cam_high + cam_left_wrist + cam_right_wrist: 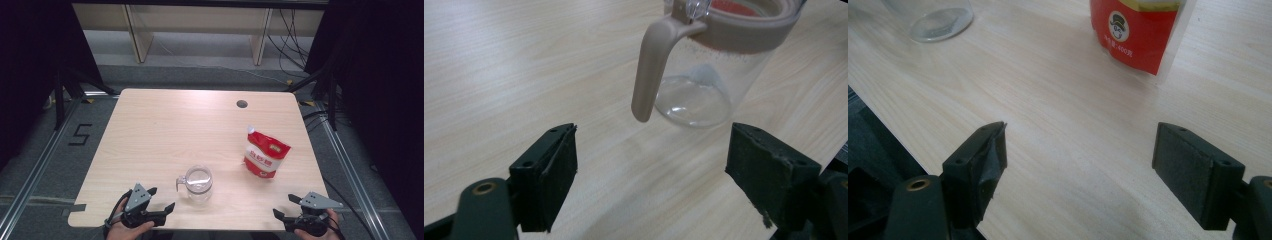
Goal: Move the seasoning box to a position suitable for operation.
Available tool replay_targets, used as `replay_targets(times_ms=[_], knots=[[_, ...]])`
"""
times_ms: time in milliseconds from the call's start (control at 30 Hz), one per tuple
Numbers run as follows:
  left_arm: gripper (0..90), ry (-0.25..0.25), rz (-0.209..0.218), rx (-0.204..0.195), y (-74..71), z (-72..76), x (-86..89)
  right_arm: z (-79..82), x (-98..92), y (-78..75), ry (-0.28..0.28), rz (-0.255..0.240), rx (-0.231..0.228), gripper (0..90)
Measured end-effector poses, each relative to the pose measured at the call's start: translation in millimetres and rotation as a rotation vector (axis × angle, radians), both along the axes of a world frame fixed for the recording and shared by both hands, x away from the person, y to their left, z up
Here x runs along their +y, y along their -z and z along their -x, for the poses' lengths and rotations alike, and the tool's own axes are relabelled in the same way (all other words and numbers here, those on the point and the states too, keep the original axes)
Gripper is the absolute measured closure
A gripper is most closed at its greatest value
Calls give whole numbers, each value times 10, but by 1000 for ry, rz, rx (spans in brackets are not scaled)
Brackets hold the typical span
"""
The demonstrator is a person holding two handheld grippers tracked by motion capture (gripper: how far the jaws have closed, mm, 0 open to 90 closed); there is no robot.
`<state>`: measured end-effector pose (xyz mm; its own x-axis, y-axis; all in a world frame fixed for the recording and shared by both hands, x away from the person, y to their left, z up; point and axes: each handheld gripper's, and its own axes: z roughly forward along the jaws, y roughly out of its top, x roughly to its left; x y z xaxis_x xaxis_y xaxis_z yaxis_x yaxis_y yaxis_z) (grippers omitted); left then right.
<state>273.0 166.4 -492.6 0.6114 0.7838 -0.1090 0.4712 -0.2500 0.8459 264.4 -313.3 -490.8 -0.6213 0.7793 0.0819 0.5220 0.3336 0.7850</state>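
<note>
Here, left gripper [161,199] sat at near table [165,125] edge, jaws spread wide, nothing between them. Clear jar [199,184] with beige handle [651,75] stood upright just ahead of its jaws, handle turned toward them, no contact. Right gripper [285,207] also gaped empty at near edge; red pouch [265,154] stood ahead of it, well apart, jar further off to its left

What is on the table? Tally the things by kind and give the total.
Clear glass jar with handle: 1
Red and white pouch: 1
Open hand-held gripper, at the table's near edge: 2 (left, right)
Total: 4
</note>
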Motion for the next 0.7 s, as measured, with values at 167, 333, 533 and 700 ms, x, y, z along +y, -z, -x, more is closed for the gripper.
replay_targets(times_ms=[167, 333, 533, 700], knots=[[252, 10, -12, -22, -28, -70, -54, -5, 4, 6, -1, -10, -3, 226], [302, 9, -19, -52, -48, -177, -133, -3, 9, 4, 5, -9, 7, 226], [377, 2, -32, -65, -12, -287, -220, -2, 10, 0, 3, -5, 14, 227], [445, 7, -40, -73, -15, -332, -212, -3, 12, 1, 0, -9, 17, 227]])
